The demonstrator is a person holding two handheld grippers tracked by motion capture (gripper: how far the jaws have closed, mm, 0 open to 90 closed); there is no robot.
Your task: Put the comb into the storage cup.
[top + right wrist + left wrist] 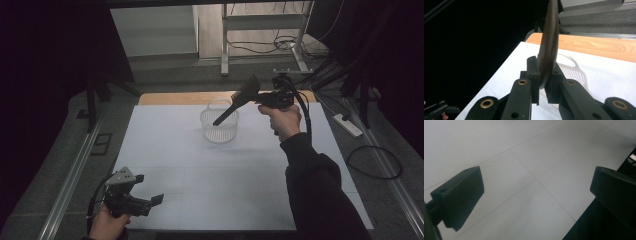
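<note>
Right gripper (259, 98) held above the far part of the desk (165, 150), fingers (533, 72) clamped on the broad end of a dark spatula (239, 99) (handle slants down over the white basket (219, 123), not touching). Left gripper (150, 201) low at the near left corner, fingers (461, 195) wide apart, holding nothing.

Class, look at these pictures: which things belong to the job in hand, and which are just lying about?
In the job:
- dark spatula, clamped in the right tongs
- white slatted basket, beneath its handle end

Lying about:
- left tongs, open and idle near the table's front edge
- power strip on the floor
- loose cable beside it
</note>
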